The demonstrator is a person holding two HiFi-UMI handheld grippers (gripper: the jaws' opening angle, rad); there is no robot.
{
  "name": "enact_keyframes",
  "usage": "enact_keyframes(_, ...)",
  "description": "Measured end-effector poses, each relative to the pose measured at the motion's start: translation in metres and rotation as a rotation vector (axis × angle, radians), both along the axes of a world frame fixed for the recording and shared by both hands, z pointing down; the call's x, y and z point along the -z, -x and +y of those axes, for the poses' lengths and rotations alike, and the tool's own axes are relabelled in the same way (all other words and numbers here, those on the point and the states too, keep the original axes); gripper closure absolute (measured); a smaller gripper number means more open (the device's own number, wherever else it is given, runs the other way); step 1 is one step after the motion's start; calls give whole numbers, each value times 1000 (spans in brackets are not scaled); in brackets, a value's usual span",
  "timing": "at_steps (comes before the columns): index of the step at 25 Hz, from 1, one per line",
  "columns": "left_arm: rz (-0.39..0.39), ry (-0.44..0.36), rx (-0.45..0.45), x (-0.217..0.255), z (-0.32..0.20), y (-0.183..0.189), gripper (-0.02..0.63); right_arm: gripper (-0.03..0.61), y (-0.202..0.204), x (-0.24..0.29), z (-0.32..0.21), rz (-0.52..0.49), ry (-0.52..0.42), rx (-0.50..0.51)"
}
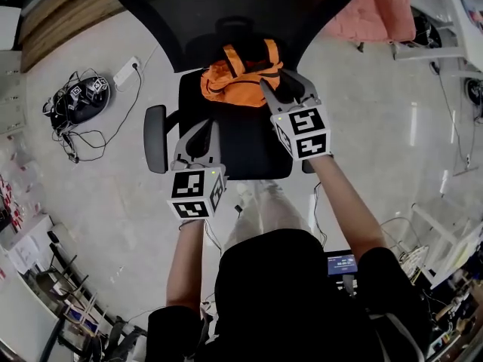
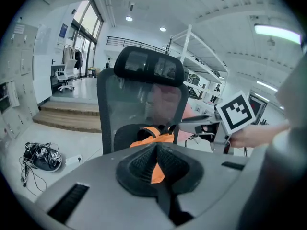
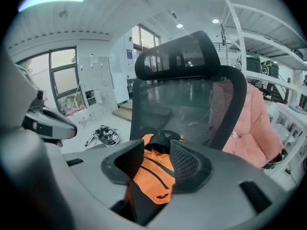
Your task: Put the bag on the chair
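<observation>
Orange bag (image 1: 240, 78) on black chair seat (image 1: 249, 145)

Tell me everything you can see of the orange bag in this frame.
The orange bag is soft, crumpled fabric with black straps and trim. It lies slumped at the back of the chair seat, by the mesh backrest. Its right end sits between the open tongs of the right gripper; whether they touch it cannot be told. The left gripper is clear of it.
</observation>
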State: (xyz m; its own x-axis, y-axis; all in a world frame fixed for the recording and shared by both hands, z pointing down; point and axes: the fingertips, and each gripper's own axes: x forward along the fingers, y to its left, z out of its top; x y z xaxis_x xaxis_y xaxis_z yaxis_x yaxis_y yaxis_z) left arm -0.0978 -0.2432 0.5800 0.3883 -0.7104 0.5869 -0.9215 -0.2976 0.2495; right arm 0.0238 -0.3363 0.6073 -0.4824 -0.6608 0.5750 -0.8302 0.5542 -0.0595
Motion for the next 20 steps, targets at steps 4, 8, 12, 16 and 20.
enact_keyframes(4, 32, -42, 43, 30, 4, 4, 603, 430, 4, 22, 22, -37, 2, 3)
enact_keyframes(8, 90, -82, 61, 63, 7, -1, 603, 430, 12, 50, 42, -75, -20, 12)
enact_keyframes(12, 113, -116, 51, 88, 20, -7, 603, 437, 16, 84, 59, -111, -57, 21)
enact_keyframes(16, 119, -147, 58, 112, 36, -4, 603, 457, 17, 117, 75, -145, -94, 19)
enact_keyframes(20, 102, -187, 62, 137, 60, -1, 603, 487, 19, 146, 97, -170, -117, 23)
